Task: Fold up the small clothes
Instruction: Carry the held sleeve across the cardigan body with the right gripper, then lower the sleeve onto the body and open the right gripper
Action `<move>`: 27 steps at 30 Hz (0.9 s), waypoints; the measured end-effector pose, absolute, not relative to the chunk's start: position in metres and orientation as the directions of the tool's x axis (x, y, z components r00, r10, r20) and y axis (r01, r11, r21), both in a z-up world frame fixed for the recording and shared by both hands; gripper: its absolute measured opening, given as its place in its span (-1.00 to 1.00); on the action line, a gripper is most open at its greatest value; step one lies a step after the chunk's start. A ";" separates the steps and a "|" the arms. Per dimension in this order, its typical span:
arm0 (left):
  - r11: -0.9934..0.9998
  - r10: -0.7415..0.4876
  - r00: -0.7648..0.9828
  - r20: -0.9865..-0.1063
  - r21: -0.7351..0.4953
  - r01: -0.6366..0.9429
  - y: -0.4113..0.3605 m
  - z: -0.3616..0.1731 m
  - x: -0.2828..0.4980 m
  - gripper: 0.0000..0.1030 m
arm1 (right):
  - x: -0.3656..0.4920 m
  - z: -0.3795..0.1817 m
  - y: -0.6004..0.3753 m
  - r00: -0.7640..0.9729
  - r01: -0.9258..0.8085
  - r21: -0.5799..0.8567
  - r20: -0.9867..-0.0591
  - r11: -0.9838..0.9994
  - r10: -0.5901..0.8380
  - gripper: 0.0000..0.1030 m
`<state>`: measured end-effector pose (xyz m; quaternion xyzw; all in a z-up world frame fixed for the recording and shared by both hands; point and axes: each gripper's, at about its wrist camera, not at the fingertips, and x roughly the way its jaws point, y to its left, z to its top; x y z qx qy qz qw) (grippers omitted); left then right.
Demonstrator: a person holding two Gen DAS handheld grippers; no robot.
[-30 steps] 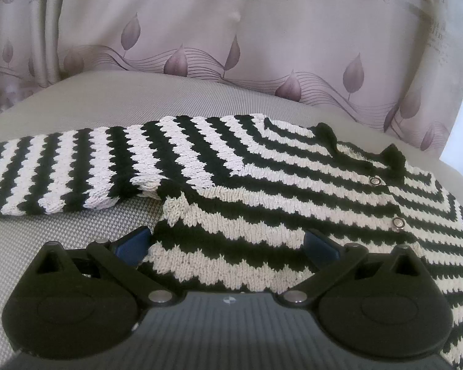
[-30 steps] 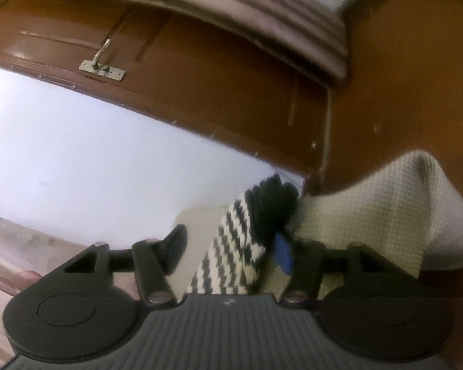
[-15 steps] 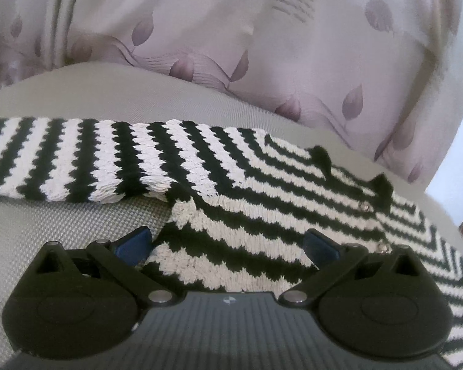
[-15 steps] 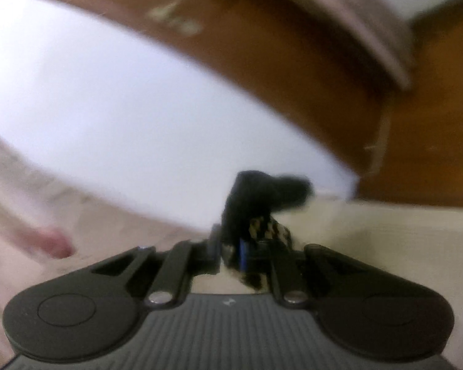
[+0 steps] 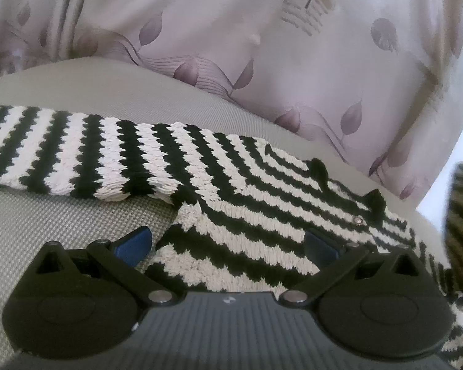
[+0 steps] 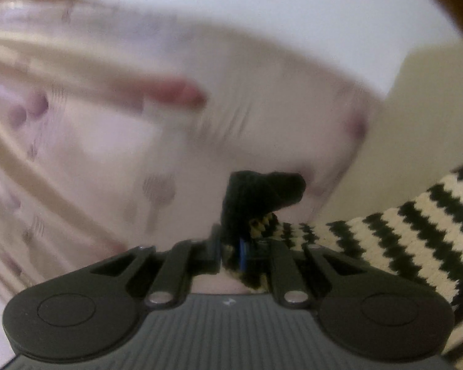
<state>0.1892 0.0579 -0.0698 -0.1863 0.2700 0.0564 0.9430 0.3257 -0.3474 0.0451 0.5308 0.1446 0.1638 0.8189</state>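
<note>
- Two blue pads of the left gripper (image 5: 227,246) stand wide apart in the left wrist view, holding nothing. The striped sweater (image 5: 231,191) lies flat on the grey cushion (image 5: 61,225), its lower hem just ahead between the fingers. One sleeve (image 5: 61,160) runs long toward the left.
- In the right wrist view, the right gripper (image 6: 240,256) is clamped on the sweater's black cuff (image 6: 259,191), jaws nearly together. The striped knit trails off to the right, so the likely fold carries this sleeve across the body.
</note>
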 end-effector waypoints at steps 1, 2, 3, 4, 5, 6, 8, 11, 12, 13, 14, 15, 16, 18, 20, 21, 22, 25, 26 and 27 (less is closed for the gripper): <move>0.922 0.003 0.849 -0.528 -0.327 -0.206 0.059 -0.070 0.189 1.00 | 0.328 0.041 -0.332 0.892 -0.120 0.916 -0.069 0.382 0.447 -0.79; 0.920 0.000 0.851 -0.526 -0.333 -0.206 0.059 -0.070 0.189 1.00 | 0.332 0.035 -0.314 0.877 -0.124 0.916 -0.079 0.382 0.473 -0.79; 0.919 -0.002 0.852 -0.524 -0.337 -0.206 0.060 -0.070 0.188 1.00 | 0.336 0.030 -0.297 0.863 -0.127 0.916 -0.088 0.381 0.497 -0.79; 0.918 -0.004 0.852 -0.523 -0.340 -0.205 0.061 -0.070 0.188 1.00 | 0.341 0.024 -0.282 0.849 -0.129 0.914 -0.099 0.384 0.519 -0.79; 0.917 -0.005 0.853 -0.522 -0.343 -0.204 0.061 -0.070 0.188 1.00 | 0.343 0.018 -0.266 0.835 -0.128 0.911 -0.115 0.393 0.538 -0.79; 0.916 -0.005 0.853 -0.522 -0.344 -0.205 0.062 -0.070 0.187 1.00 | 0.345 0.011 -0.253 0.821 -0.125 0.909 -0.130 0.397 0.556 -0.79; 0.915 -0.008 0.854 -0.520 -0.349 -0.204 0.063 -0.070 0.186 1.00 | 0.352 -0.003 -0.227 0.795 -0.112 0.908 -0.163 0.404 0.585 -0.79; 0.911 -0.012 0.857 -0.516 -0.359 -0.204 0.065 -0.070 0.185 1.00 | 0.358 -0.018 -0.198 0.767 -0.108 0.887 -0.213 0.450 0.605 -0.79; 0.910 -0.012 0.857 -0.515 -0.361 -0.204 0.065 -0.070 0.184 1.00 | 0.359 -0.022 -0.191 0.760 -0.108 0.882 -0.224 0.459 0.611 -0.79; 0.909 -0.014 0.858 -0.513 -0.365 -0.203 0.065 -0.070 0.184 1.00 | 0.360 -0.026 -0.184 0.748 -0.108 0.879 -0.236 0.465 0.620 -0.79; 0.908 -0.016 0.859 -0.512 -0.367 -0.203 0.066 -0.070 0.183 1.00 | 0.358 -0.029 -0.179 0.740 -0.109 0.875 -0.246 0.473 0.626 -0.79; 0.907 -0.016 0.859 -0.512 -0.369 -0.203 0.066 -0.070 0.183 1.00 | 0.355 -0.033 -0.174 0.732 -0.113 0.867 -0.258 0.486 0.631 -0.79; 0.906 -0.016 0.859 -0.511 -0.371 -0.204 0.067 -0.070 0.182 1.00 | 0.354 -0.035 -0.168 0.724 -0.121 0.859 -0.267 0.497 0.636 -0.79; 0.904 -0.018 0.860 -0.509 -0.376 -0.204 0.068 -0.070 0.181 1.00 | 0.355 -0.037 -0.161 0.711 -0.141 0.846 -0.275 0.514 0.647 -0.79; 0.903 -0.017 0.861 -0.509 -0.378 -0.206 0.068 -0.070 0.181 1.00 | 0.359 -0.038 -0.152 0.702 -0.159 0.830 -0.286 0.535 0.652 -0.79; 0.902 -0.017 0.861 -0.508 -0.379 -0.207 0.067 -0.070 0.181 1.00 | 0.360 -0.038 -0.149 0.697 -0.170 0.826 -0.285 0.537 0.659 -0.79; 0.901 -0.016 0.861 -0.508 -0.380 -0.208 0.067 -0.070 0.181 1.00 | 0.363 -0.038 -0.145 0.690 -0.181 0.825 -0.281 0.535 0.667 -0.79; 0.901 -0.015 0.861 -0.508 -0.381 -0.209 0.066 -0.070 0.181 1.00 | 0.368 -0.036 -0.133 0.669 -0.224 0.816 -0.269 0.533 0.693 -0.79; 0.901 -0.015 0.861 -0.508 -0.381 -0.209 0.066 -0.070 0.181 1.00 | 0.369 -0.035 -0.129 0.661 -0.237 0.814 -0.264 0.530 0.703 -0.79; 0.901 -0.015 0.861 -0.508 -0.381 -0.209 0.066 -0.070 0.181 1.00 | 0.371 -0.035 -0.125 0.652 -0.248 0.812 -0.264 0.529 0.711 -0.76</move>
